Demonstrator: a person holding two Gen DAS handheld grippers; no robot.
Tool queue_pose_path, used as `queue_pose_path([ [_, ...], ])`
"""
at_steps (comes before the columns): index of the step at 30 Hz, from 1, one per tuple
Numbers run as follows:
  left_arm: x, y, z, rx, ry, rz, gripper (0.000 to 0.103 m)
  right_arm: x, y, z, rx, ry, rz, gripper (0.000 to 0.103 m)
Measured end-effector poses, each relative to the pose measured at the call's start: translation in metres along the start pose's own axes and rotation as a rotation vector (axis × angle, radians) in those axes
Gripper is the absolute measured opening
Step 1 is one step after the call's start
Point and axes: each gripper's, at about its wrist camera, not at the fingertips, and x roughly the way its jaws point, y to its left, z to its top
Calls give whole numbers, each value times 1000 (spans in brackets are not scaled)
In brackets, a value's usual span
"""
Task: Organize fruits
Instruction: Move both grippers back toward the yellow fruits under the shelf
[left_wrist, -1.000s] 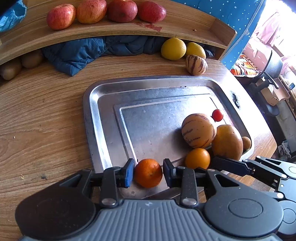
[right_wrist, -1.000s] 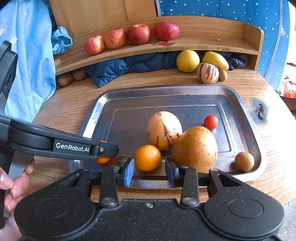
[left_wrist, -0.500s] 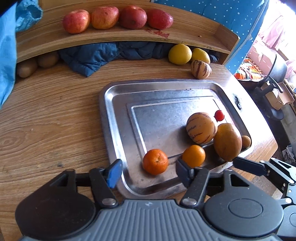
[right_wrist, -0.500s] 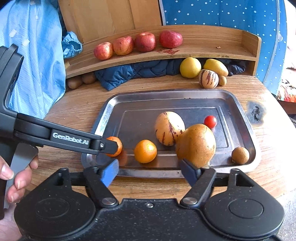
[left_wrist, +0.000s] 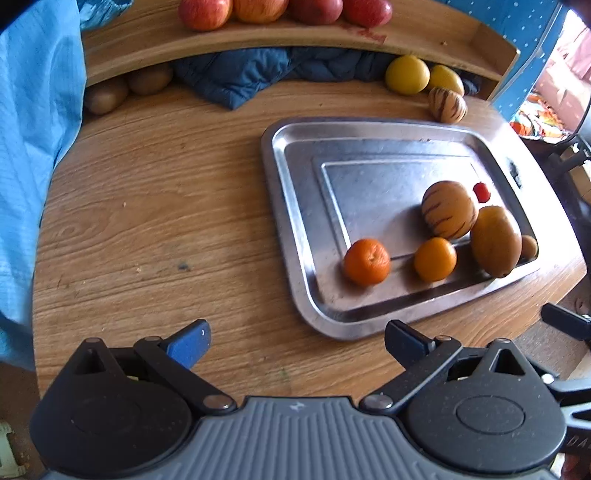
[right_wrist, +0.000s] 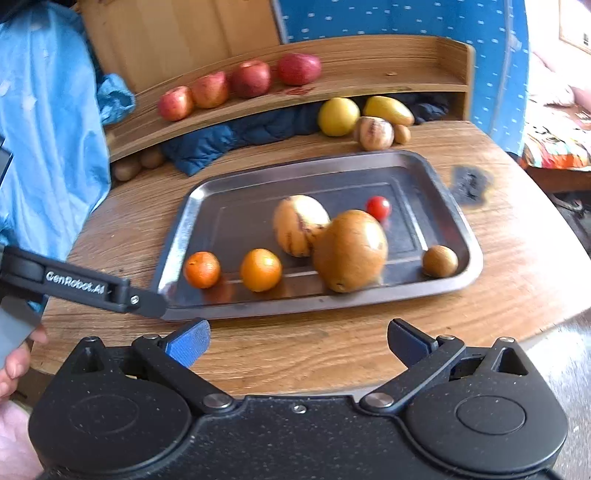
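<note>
Both of your grippers hang spread and empty over the near edge of the desk (left_wrist: 147, 221): the left gripper (left_wrist: 295, 341) at the bottom of its frame, short of the metal tray (left_wrist: 291, 236), and the right gripper (right_wrist: 297, 341) likewise at the bottom of its own view. That reads as a pause between picks, judging by the two small oranges side by side but apart near the tray's front rim. The deeper orange one (left_wrist: 366, 261), lower centre of the left view, has a dimpled, matte skin and a small stem mark; its paler neighbour (left_wrist: 434, 259) looks smoother. To their right a striped melon (left_wrist: 448, 209) leans against a brown oval fruit (left_wrist: 495, 240), so those likely need wider jaws.
</note>
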Motion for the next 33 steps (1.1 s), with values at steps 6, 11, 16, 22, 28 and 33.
queue_pose_path([
  [6,-5,-6,5,7,-7,24,102,-8,-12,-1,44,-23,-38,102],
  [11,-12,-14,15,25,-36,46,102,-16,-19,6,56,-58,-63,102],
  [16,-12,-20,27,40,-45,51,102,-14,-29,13,71,-80,-79,102],
  [22,-4,-27,45,38,-48,50,102,-10,-40,25,86,-101,-104,102],
  [28,5,-36,70,45,-59,39,102,1,-53,43,109,-122,-130,102],
  [33,15,-40,97,44,-61,26,102,13,-60,61,110,-133,-153,102],
])
